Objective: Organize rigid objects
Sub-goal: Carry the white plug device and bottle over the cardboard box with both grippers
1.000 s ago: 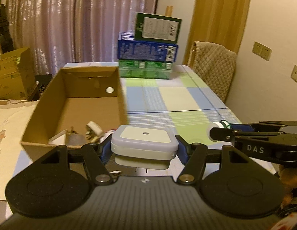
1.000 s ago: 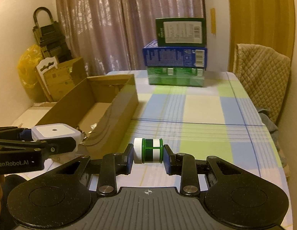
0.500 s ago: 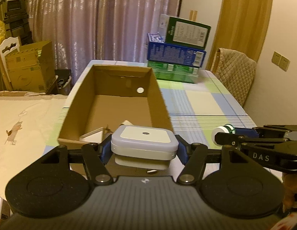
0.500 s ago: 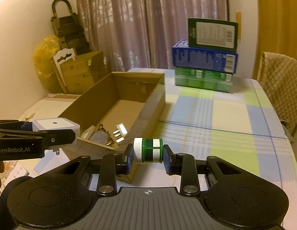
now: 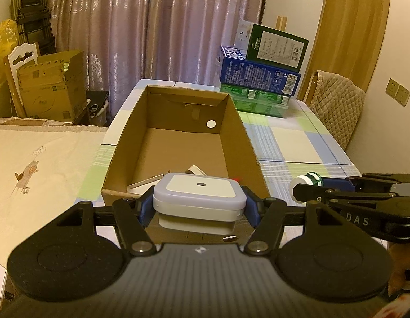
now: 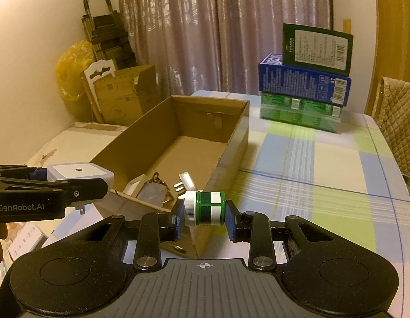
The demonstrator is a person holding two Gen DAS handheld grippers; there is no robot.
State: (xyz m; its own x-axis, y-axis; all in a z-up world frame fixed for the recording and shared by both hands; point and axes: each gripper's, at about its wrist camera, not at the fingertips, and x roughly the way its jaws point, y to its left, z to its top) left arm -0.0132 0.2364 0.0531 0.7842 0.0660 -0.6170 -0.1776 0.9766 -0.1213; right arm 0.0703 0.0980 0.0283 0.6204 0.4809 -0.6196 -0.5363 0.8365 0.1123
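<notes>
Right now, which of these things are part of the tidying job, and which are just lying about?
Job: open brown cardboard box; square white plug-in night light in left tool; small green jar with white cap in right tool.

Lying about: stacked green and blue cartons; quilted chair.

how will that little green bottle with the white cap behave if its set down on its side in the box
The green bottle is a short cylinder, held sideways by its ends in the right hand-held gripper, so laid down it would probably roll. It looks rigid and likely light. The cardboard box walls should stop it.
</notes>
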